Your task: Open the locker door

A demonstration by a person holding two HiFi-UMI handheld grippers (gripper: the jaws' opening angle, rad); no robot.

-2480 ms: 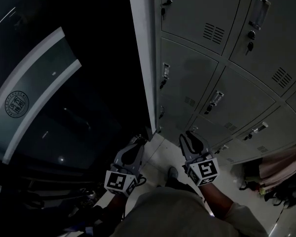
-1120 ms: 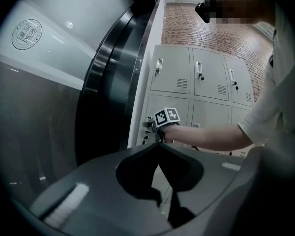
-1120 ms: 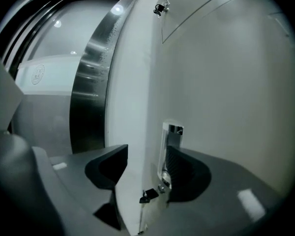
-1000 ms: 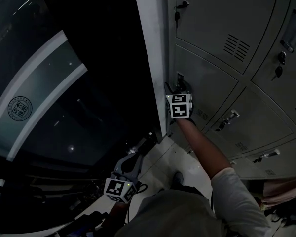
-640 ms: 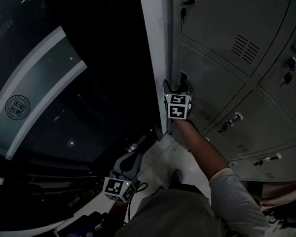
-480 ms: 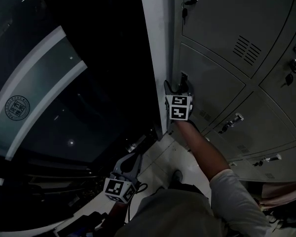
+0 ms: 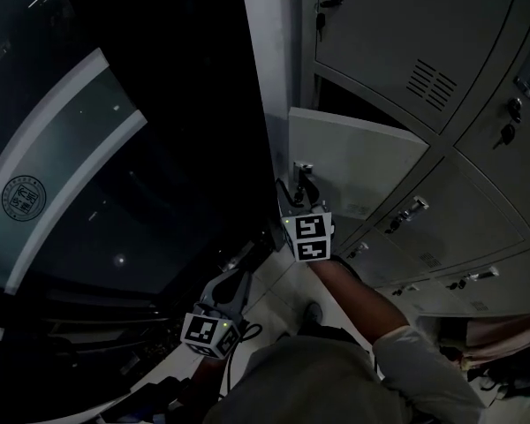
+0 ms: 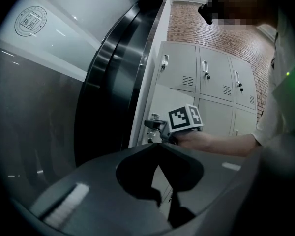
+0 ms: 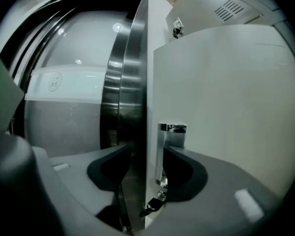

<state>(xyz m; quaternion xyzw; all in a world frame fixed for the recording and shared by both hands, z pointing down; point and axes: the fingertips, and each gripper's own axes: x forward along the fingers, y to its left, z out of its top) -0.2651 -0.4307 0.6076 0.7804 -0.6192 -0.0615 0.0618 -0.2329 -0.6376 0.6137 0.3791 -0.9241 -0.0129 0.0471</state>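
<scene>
Locker door (image 7: 358, 157) swung ajar, handle (image 9: 171, 130) between right tool (image 9: 147, 156) jaws

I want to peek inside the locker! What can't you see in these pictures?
- Behind the open locker door: the head view shows only a dark gap, and the door hides the rest.
- A small piece dangling under the handle: right gripper view, too dark to name.
- The round emblem on the glass: head view, print too small.
- A pinkish bundle: head view, cut off by the right edge.
</scene>
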